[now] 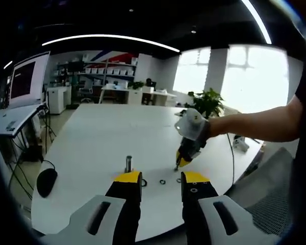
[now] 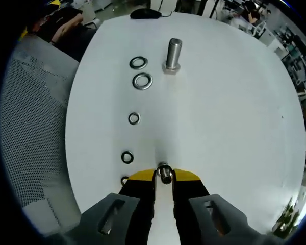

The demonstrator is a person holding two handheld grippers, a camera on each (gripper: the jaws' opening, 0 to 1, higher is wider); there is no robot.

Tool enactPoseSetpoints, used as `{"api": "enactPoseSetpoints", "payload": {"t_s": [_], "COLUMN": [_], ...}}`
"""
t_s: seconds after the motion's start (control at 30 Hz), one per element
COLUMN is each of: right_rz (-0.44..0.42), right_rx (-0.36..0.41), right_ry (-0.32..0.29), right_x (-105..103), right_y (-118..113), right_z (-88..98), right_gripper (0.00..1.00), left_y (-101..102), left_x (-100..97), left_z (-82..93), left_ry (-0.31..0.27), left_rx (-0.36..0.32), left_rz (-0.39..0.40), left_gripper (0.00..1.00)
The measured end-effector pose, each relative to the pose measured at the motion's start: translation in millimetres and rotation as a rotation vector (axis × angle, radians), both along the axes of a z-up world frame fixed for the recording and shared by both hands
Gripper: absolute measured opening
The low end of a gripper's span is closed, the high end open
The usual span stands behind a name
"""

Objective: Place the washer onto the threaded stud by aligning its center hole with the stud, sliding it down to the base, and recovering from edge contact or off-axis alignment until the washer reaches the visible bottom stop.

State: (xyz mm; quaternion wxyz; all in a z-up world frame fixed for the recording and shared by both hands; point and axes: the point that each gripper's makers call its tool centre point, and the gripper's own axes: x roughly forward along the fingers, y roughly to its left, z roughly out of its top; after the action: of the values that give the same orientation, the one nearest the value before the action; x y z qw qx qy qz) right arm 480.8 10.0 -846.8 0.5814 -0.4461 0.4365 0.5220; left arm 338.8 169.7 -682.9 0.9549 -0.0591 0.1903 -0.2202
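Observation:
A short threaded stud (image 2: pixel 173 53) stands upright on its hex base on the white table (image 2: pixel 229 117); it also shows just beyond my left jaw as the stud (image 1: pixel 128 163). My right gripper (image 2: pixel 164 176) is shut on a small metal washer (image 2: pixel 164 173) held between its yellow tips, low over the table and well short of the stud. In the left gripper view the right gripper (image 1: pixel 181 162) points down at the table, held by a person's arm. My left gripper (image 1: pixel 161 178) is open with nothing between its jaws.
Several loose washers (image 2: pixel 142 80) lie in a row on the table left of the stud; some washers (image 1: pixel 162 181) lie between my left jaws. A black mouse (image 1: pixel 47 181) sits near the table edge. A grey mesh chair (image 2: pixel 35 127) stands beside the table.

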Motion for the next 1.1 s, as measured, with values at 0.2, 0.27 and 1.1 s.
{"api": "enactPoseSetpoints", "payload": {"t_s": [0.2,0.27,1.1], "right_rz": [0.010,0.012,-0.063], "right_rx": [-0.017,-0.017,0.009], "right_ry": [0.014,0.015,0.048], "right_x": [-2,-2,-10], "right_y": [-1,-1,-18], "right_z": [-10.3,-11.0,-12.8], "right_gripper": [0.13,0.13,0.25], "left_y": [0,0,-1], "left_x": [0.8,0.9,0.6], "left_z": [-0.3,0.1,0.3], "left_ry": [0.000,0.000,0.004], "left_rx": [0.000,-0.001,0.000], "left_rz": [0.000,-0.001,-0.005], "left_gripper": [0.27,0.26,0.25]}}
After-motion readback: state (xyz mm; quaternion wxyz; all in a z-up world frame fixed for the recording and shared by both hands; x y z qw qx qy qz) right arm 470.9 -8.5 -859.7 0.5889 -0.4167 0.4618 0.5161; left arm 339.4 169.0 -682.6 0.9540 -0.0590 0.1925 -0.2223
